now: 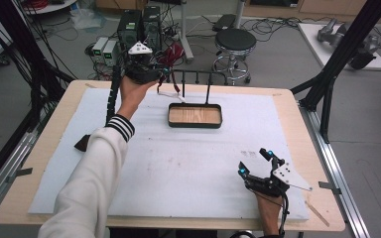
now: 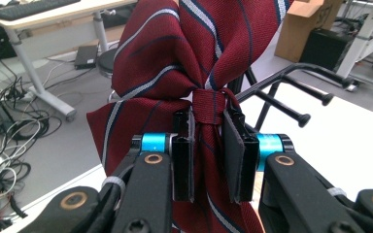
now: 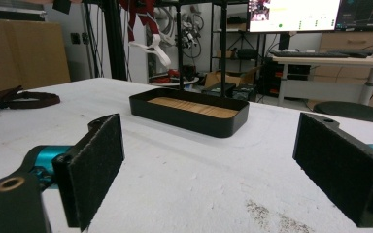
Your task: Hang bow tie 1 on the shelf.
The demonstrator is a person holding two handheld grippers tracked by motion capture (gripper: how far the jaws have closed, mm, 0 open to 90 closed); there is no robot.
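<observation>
Behind the left hand-held gripper (image 1: 164,74), half-hidden tie (image 1: 174,53)

A lab is showing here: cables (image 1: 54,29) are trailing over the grey floor, computer towers (image 1: 140,27) are standing behind the table (image 1: 297,124), monitors (image 3: 296,14) are glowing

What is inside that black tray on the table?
The black tray holds nothing loose; its wooden bottom is bare. Two thin posts of the rack rise from its back edge. In the right gripper view, the near wall hides part of the floor.
</observation>
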